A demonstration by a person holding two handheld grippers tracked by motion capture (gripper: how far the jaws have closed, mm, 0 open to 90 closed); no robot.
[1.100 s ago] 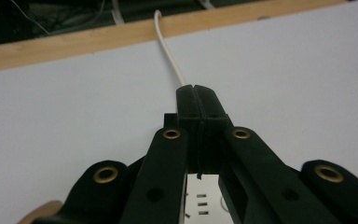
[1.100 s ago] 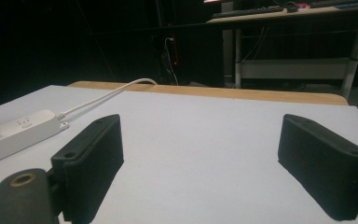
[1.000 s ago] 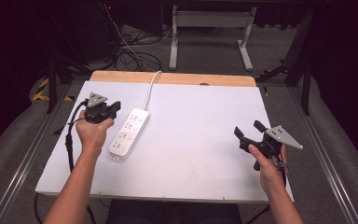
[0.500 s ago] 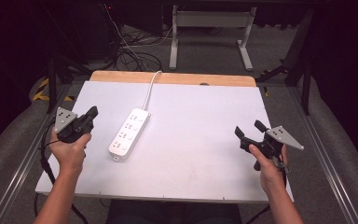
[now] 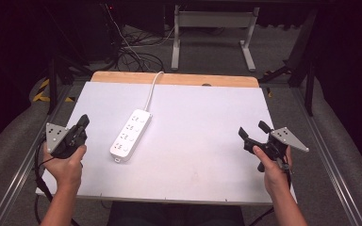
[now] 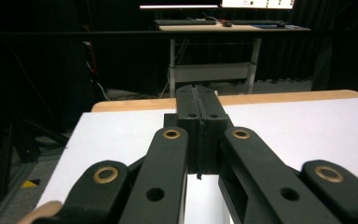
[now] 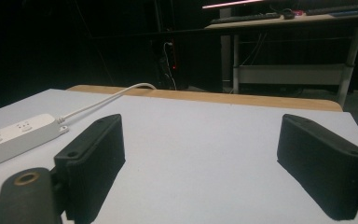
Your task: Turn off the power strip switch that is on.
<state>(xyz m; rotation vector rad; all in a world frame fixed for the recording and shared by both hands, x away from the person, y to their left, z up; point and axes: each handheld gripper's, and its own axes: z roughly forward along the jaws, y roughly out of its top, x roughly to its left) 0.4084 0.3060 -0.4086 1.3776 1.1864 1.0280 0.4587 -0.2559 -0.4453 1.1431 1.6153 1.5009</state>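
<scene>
since a second earlier, left gripper (image 5: 81, 126) had drawn back from the power strip (image 5: 131, 134) to the table's (image 5: 202, 117) left edge, jaws clenched together on nothing. right gripper (image 5: 253, 133) hovered released near the right edge, jaws spread wide. power strip lay diagonally left of centre, untouched, its cord (image 5: 151, 88) trailing off the far side. to grasp it well, i judged a gripper should open first, then close across the narrow width, not the length.

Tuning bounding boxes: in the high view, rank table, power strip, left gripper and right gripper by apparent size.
1. table
2. power strip
3. right gripper and left gripper: alike, no ranking between them; their size against the strip is close too.
</scene>
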